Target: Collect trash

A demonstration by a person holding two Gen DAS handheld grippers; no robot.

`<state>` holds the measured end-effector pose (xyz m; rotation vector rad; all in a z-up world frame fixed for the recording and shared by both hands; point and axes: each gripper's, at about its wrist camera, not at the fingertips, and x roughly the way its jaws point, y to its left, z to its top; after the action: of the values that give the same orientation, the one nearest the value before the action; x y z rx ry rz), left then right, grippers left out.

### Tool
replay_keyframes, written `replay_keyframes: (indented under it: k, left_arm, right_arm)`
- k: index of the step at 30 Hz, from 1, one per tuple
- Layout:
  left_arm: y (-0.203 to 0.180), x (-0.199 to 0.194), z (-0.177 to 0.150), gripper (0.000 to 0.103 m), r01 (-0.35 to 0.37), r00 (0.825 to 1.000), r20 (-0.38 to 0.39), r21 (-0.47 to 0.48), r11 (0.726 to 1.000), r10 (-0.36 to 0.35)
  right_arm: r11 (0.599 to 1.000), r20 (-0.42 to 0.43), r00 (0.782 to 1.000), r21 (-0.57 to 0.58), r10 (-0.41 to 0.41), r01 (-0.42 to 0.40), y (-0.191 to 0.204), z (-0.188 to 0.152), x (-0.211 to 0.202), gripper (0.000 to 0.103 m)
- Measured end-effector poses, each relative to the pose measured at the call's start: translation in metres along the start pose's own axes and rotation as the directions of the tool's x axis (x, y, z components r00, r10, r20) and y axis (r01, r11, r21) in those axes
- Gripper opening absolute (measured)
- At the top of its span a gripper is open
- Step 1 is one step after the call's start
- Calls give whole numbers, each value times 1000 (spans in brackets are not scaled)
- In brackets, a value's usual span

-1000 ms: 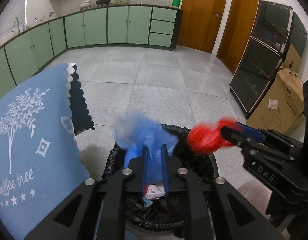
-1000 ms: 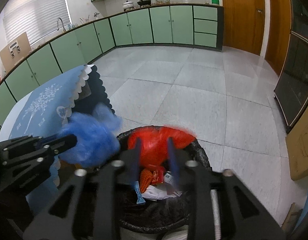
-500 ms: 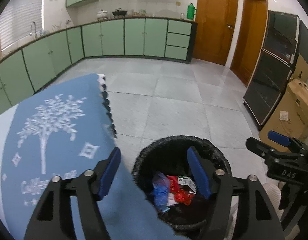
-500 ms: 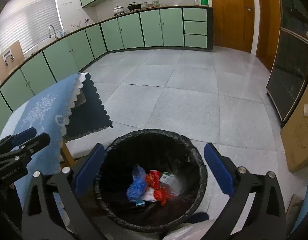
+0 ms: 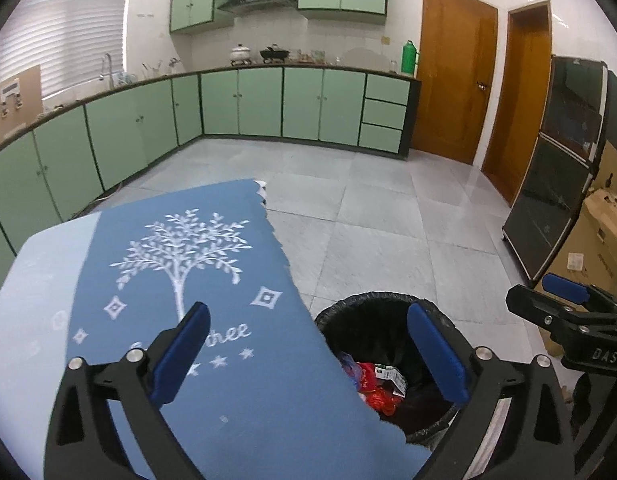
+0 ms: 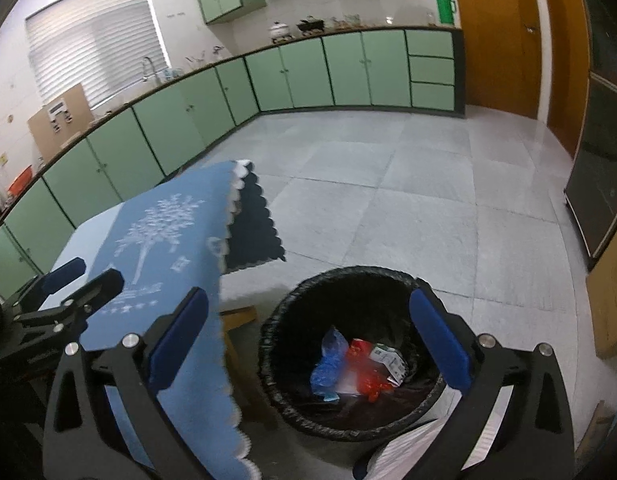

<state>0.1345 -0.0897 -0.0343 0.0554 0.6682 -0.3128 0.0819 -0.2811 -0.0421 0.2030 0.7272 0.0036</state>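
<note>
Left wrist view first: the left gripper [image 5: 308,344] has its jaws still spreading, already about as wide as they go, and there's nothing between the blue pads. It hangs over the edge of a table covered by a blue tablecloth [image 5: 212,280] with a white tree print. Just right of that edge is the trash bin [image 5: 388,300], lined with a black bag, sitting on the grey tile floor [image 5: 388,220].

The trash [image 5: 372,380] is down at the bottom of the bin: a blue crumpled bag, some red wrappers and a small white carton, all piled together. The right gripper [image 5: 564,292] pokes in from the right side of this view.

Right wrist view looks almost straight into the bin [image 6: 348,276]. That gripper [image 6: 308,336] is wide open too, gripping nothing, with the trash pile [image 6: 356,368] showing between its fingers but well below them. The left gripper [image 6: 72,276] shows at the left, over the tablecloth [image 6: 164,240]. Green cabinets [image 6: 348,72] run along the far wall.
</note>
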Motion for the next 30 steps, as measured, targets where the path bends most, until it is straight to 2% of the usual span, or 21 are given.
replay_keyframes:
  k: [8, 17, 30]
  left_arm:
    - [11, -45, -2, 97, -33, 999, 27, -32, 999, 34]
    - [15, -93, -4, 97, -60, 994, 92, -50, 997, 64]
    - [15, -128, -12, 97, -75, 989, 126, -64, 995, 83]
  right_arm:
    - [998, 48, 999, -66, 18, -15, 31, 4, -43, 98]
    - [992, 109, 992, -118, 59, -46, 55, 3, -82, 98]
    - [988, 130, 989, -140, 77, -58, 71, -6, -101, 98]
